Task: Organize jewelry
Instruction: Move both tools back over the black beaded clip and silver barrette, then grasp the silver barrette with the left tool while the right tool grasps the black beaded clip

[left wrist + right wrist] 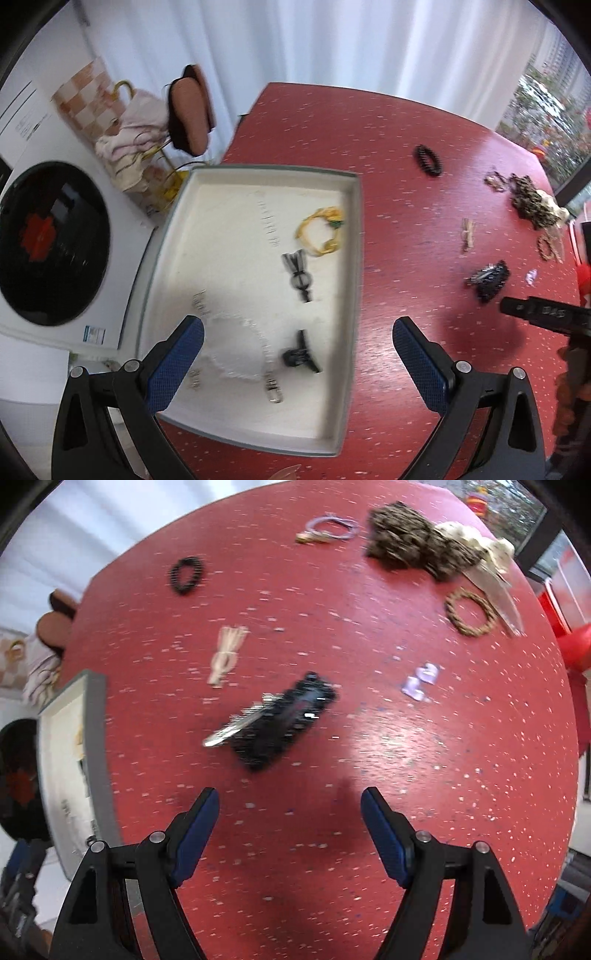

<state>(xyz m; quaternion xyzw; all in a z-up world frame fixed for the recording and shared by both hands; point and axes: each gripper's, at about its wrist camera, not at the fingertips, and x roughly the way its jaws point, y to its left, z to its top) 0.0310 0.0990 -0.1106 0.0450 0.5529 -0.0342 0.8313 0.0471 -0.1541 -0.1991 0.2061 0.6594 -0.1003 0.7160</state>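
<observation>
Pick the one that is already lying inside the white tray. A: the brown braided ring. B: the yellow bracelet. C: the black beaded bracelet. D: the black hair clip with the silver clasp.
B: the yellow bracelet lies on the white tray floor near its right wall, while the black beaded bracelet, the brown braided ring and the black hair clip all sit on the red table.

A brown padded chair (190, 110) stands at eleven o'clock of the left wrist view, beside the red speckled table (424, 258). Left of it a gold wire rack (125, 147) holds pale folded cloth. A round black door (48, 243) sits at nine o'clock. White curtains (314, 40) hang at twelve, a window (546, 118) at two.
</observation>
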